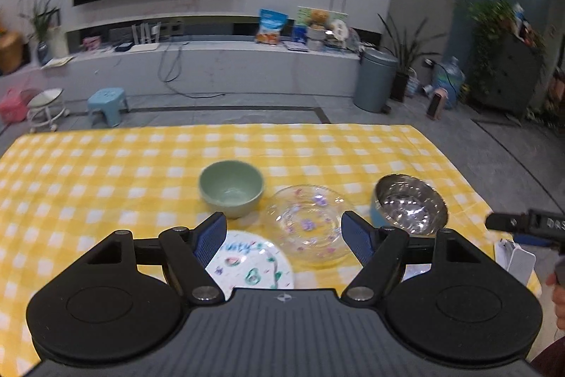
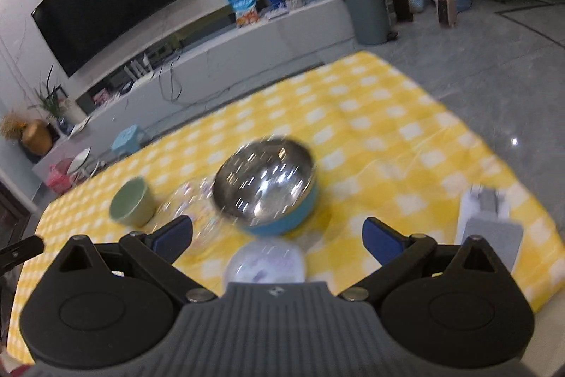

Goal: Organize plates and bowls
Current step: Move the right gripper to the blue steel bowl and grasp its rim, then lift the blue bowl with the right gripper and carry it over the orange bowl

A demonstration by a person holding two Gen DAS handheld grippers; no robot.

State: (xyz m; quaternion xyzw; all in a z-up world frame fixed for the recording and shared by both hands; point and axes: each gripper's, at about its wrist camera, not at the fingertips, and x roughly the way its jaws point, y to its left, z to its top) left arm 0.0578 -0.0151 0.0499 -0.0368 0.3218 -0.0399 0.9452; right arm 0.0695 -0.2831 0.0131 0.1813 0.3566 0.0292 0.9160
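The yellow checked cloth (image 1: 106, 172) is lying flat, carrying all the dishes, and the glass plate (image 1: 310, 221) near its middle is serving as the marker here. Largest first: that glass plate, clear with small purple and pink flowers, is sitting flat on the cloth. Just nearer the camera and to its left, the paper plate (image 1: 250, 265) with green and blue drawings is lying flat, its edge close to the glass plate's rim. To the right of the glass plate, the steel bowl (image 1: 409, 204) with a blue outer wall is standing upright, near but apart. To the upper left of the glass plate, the green bowl (image 1: 231, 188) is standing upright, just beside its rim.

The left gripper (image 1: 284, 234) is hanging above the near edge of the glass plate, jaws spread wide and holding nothing. The right gripper (image 2: 277, 235) is showing in its own blurred view in front of the steel bowl, jaws likewise wide apart and empty. A small white and grey device (image 2: 489, 228) is lying on the cloth well to the right of the glass plate.
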